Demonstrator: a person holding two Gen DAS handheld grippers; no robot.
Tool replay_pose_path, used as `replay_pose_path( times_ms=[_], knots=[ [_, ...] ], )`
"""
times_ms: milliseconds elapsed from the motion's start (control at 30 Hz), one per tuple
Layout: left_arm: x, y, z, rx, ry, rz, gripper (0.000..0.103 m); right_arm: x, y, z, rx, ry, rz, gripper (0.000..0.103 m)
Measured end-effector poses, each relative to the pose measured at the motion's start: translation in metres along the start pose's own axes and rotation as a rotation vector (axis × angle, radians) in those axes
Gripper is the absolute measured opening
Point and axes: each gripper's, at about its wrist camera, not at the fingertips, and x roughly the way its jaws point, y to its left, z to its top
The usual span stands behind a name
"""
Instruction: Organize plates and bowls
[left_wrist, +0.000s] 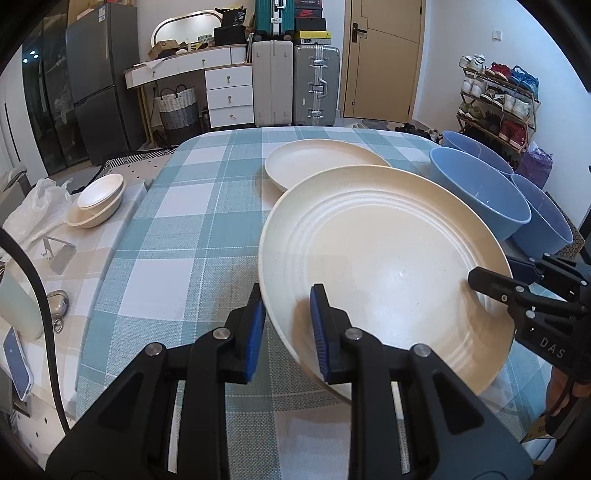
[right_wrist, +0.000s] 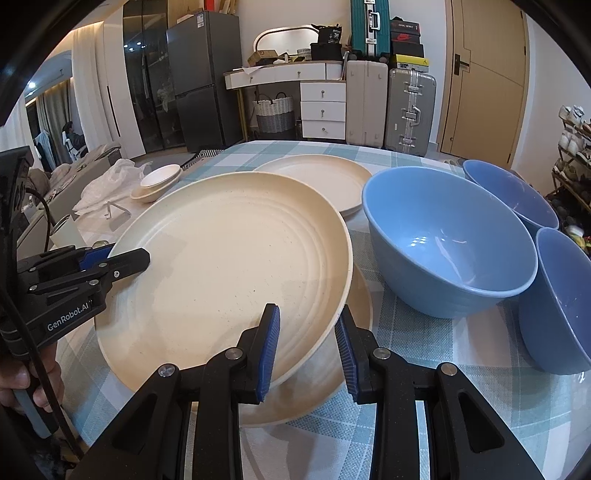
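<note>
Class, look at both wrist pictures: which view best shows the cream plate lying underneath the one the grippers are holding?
The right wrist view. There the lower plate peeks out under the held plate, past its right rim, beside the right gripper. In the left wrist view, the held plate covers it almost entirely; I cannot pick it out.

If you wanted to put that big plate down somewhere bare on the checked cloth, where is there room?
The widest bare stretch of checked tablecloth lies left of the held plate, running to the table's far edge. The right side is crowded: three blue bowls sit close together, a second cream plate lies behind, and another plate lies directly underneath.
</note>
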Motion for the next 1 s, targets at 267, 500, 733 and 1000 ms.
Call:
replay_pose_path(
  times_ms=[267, 500, 733, 1000],
  knots=[
    [0.013, -0.011, -0.005, 0.028, 0.013, -0.005, 0.021, 0.008, -0.01, -0.007, 0.031, 0.022, -0.016, 0.031],
    [0.023, -0.012, -0.008, 0.033, 0.021, -0.002, 0.021, 0.013, -0.011, -0.011, 0.02, 0.029, -0.032, 0.031],
    [0.031, -0.014, -0.014, 0.045, 0.031, 0.008, 0.022, 0.016, -0.009, -0.012, 0.014, 0.037, -0.047, 0.031],
    [0.038, -0.016, -0.017, 0.051, 0.041, 0.007, 0.023, 0.018, -0.008, -0.014, -0.003, 0.027, -0.06, 0.032]
  ],
)
